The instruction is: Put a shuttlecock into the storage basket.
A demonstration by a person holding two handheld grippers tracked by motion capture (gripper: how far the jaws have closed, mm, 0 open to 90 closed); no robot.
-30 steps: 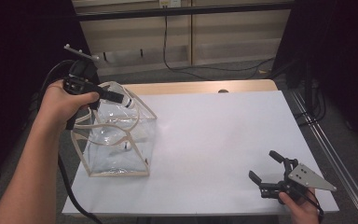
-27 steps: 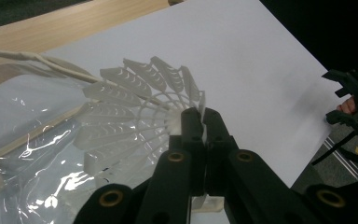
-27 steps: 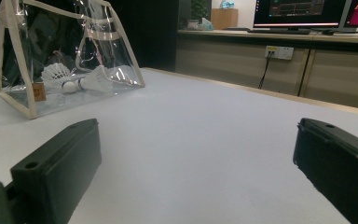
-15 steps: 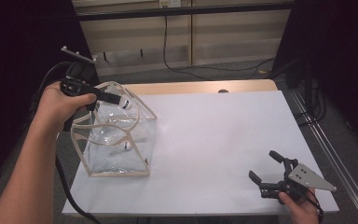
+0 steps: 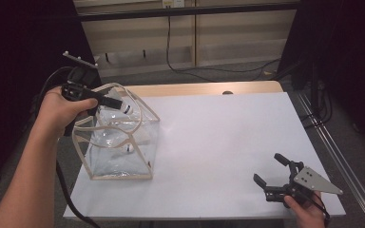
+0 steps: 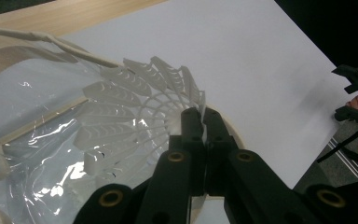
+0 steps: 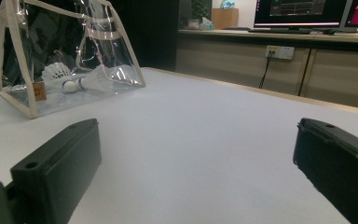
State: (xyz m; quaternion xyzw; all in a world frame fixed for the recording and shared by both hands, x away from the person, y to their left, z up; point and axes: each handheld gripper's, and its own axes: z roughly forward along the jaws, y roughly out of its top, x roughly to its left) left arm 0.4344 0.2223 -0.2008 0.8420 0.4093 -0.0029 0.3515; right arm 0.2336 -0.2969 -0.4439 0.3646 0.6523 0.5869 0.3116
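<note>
My left gripper (image 5: 119, 103) hovers over the mouth of a clear plastic bag (image 5: 119, 152) with cream trim, at the table's left. Its jaws are shut on the feather rim of a white shuttlecock (image 6: 135, 107), whose cork end points down into the bag. From above, the shuttlecock (image 5: 126, 109) shows just under the jaw tips. Two more shuttlecocks (image 7: 58, 72) (image 7: 95, 77) lie on the bag's bottom. My right gripper (image 5: 267, 167) rests low at the front right corner, open, with nothing between its jaws (image 7: 196, 149).
The white table top (image 5: 218, 133) stretches between the bag and the right gripper. A wooden strip (image 5: 204, 89) runs along the far edge. A metal rail (image 5: 332, 156) lines the table's right side. Cabinets and cables stand behind.
The left hand has shifted only a little above the bag, still holding the shuttlecock. The right gripper has kept still.
</note>
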